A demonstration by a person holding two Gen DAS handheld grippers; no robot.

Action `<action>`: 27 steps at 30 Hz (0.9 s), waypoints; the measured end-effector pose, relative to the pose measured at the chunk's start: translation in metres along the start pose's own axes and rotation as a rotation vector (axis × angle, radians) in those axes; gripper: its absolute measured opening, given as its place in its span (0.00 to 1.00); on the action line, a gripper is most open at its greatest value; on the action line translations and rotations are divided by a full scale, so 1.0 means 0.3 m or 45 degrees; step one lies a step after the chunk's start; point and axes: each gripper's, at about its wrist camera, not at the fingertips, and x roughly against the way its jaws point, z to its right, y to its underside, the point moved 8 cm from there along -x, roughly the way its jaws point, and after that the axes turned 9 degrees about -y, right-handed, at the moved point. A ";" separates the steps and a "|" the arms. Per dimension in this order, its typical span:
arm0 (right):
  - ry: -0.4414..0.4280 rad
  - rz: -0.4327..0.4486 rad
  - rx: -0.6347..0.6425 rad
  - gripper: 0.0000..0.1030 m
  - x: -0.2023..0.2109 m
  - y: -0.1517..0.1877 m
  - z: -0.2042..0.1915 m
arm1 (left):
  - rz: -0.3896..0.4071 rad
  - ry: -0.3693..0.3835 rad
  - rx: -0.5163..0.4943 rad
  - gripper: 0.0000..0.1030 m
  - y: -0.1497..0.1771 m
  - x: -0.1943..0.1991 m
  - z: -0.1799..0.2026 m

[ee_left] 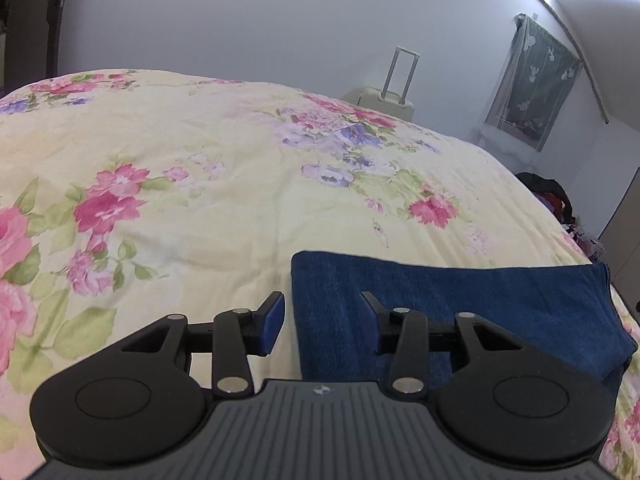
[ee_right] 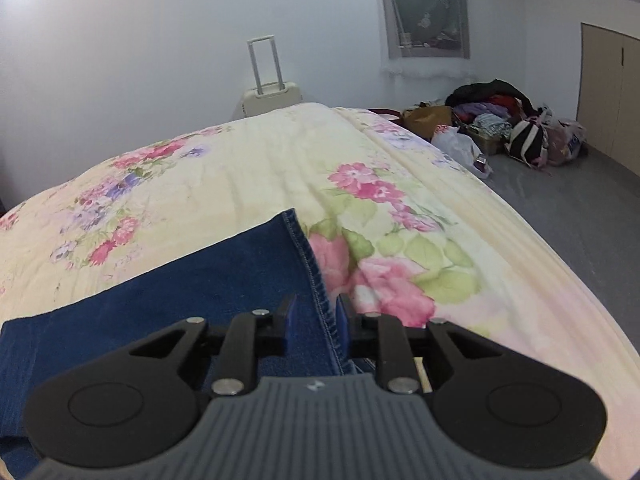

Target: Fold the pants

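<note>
Folded blue denim pants (ee_left: 460, 300) lie flat on a floral quilt (ee_left: 180, 160) near the bed's front edge. My left gripper (ee_left: 322, 304) hovers open over the pants' left edge: one finger is above the quilt and the other above the denim, with nothing gripped. In the right wrist view, the pants (ee_right: 200, 288) show a stitched seam along their right edge. My right gripper (ee_right: 316, 312) straddles that seam with its jaws narrowly apart. The pads do not appear to press the cloth, which lies flat on the quilt (ee_right: 240, 168).
A cream suitcase (ee_right: 268, 96) with its handle raised stands behind the bed against the white wall. On the grey floor to the right lies a pile of clothes and bags (ee_right: 500, 120). Beyond it are wooden cupboard doors (ee_right: 612, 92). A curtained window (ee_left: 532, 80) hangs on the wall.
</note>
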 end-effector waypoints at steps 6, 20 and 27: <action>-0.041 -0.022 0.147 0.12 -0.197 -0.058 -0.074 | -0.003 0.017 -0.156 0.43 -0.053 -0.151 0.102; 0.118 -0.131 0.055 0.08 -0.564 -0.006 0.075 | -0.196 -0.169 -0.256 0.17 0.026 -0.337 0.092; 0.075 -0.047 0.064 0.09 -0.320 -0.023 0.051 | -0.082 -0.113 -0.296 0.19 0.020 -0.040 0.154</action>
